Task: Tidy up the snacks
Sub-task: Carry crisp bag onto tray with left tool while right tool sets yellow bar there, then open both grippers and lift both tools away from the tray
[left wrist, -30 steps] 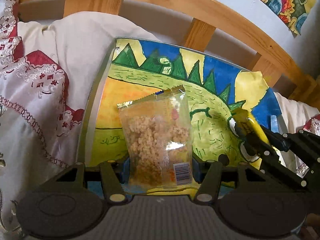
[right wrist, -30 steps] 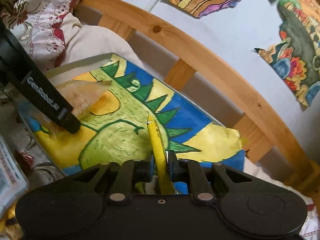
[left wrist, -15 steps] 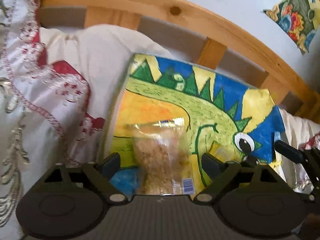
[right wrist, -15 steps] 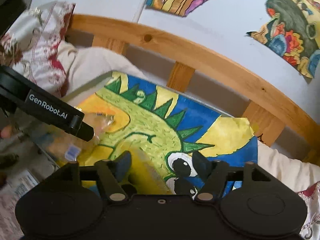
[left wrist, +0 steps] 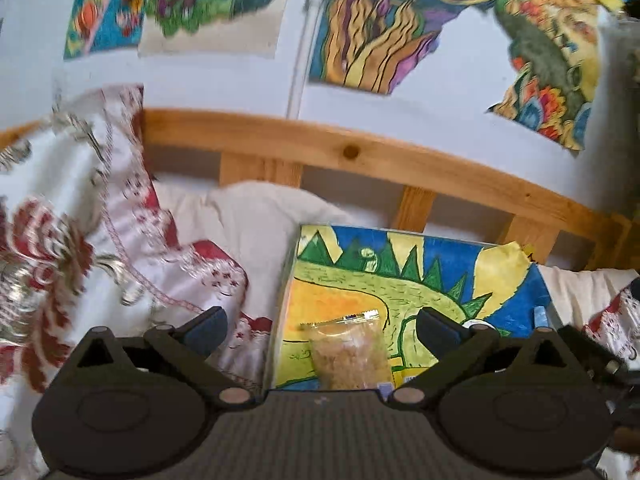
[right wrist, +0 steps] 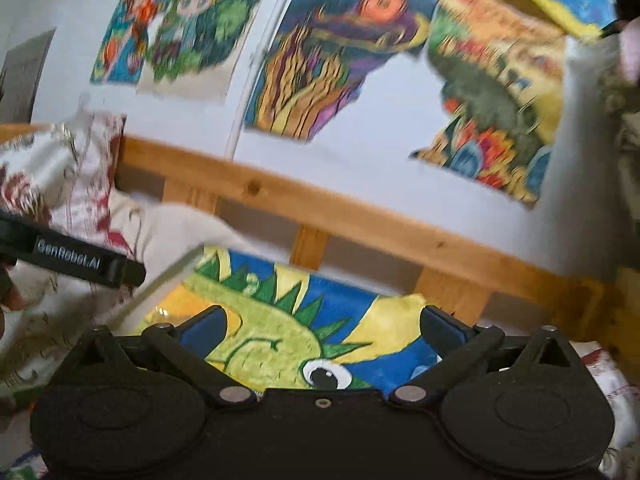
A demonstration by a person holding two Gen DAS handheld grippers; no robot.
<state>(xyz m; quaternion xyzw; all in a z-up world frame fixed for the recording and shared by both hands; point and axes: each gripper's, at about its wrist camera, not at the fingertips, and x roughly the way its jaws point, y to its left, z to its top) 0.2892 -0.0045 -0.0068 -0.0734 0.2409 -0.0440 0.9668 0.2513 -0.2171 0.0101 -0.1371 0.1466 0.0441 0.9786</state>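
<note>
The left tongs [left wrist: 322, 330] are spread wide, their jaws having just been opening, and nothing is gripped; the clear snack packet [left wrist: 350, 354] is seen lying on the dinosaur painting [left wrist: 400, 284], below the gap between the fingers (only the left view shows it). The right tongs [right wrist: 322, 330] are likewise wide and empty, jaws just opened, held above the same painting. "GenRobot.AI" is read on the left tongs' finger [right wrist: 86, 262] in the right view, left of the painting.
</note>
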